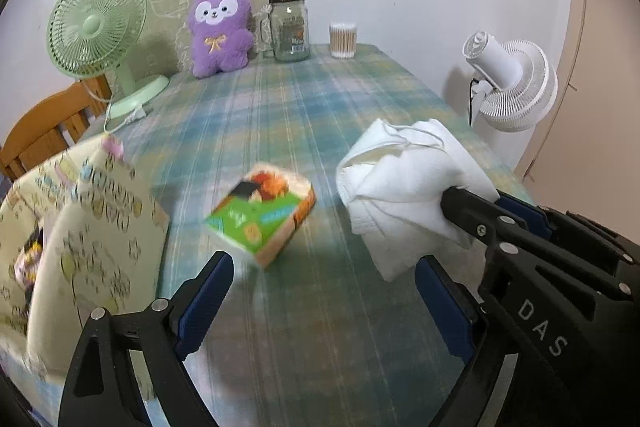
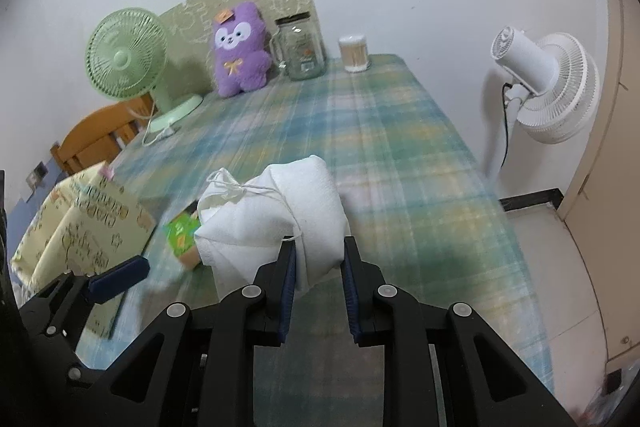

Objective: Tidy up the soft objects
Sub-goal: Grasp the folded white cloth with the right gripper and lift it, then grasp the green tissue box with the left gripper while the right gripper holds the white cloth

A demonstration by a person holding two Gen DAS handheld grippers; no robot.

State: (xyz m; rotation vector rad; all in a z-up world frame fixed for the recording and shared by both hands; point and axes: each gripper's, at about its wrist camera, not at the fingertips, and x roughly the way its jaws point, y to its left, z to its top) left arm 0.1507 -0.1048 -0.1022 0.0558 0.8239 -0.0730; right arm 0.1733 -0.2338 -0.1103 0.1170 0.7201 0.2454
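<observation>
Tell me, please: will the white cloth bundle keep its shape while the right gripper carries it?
Probably not fully. The white cloth bundle bulges and folds around the right gripper, so it looks floppy. It seems light, hanging beyond the pads without slipping. Its thin string might snag.

Both grippers were black plastic: left gripper (image 1: 324,301) and right gripper (image 2: 319,277) had blue pads (image 2: 289,287), silver round screws (image 2: 251,291); white "DAS" lettering (image 1: 542,327) marked one body.
</observation>
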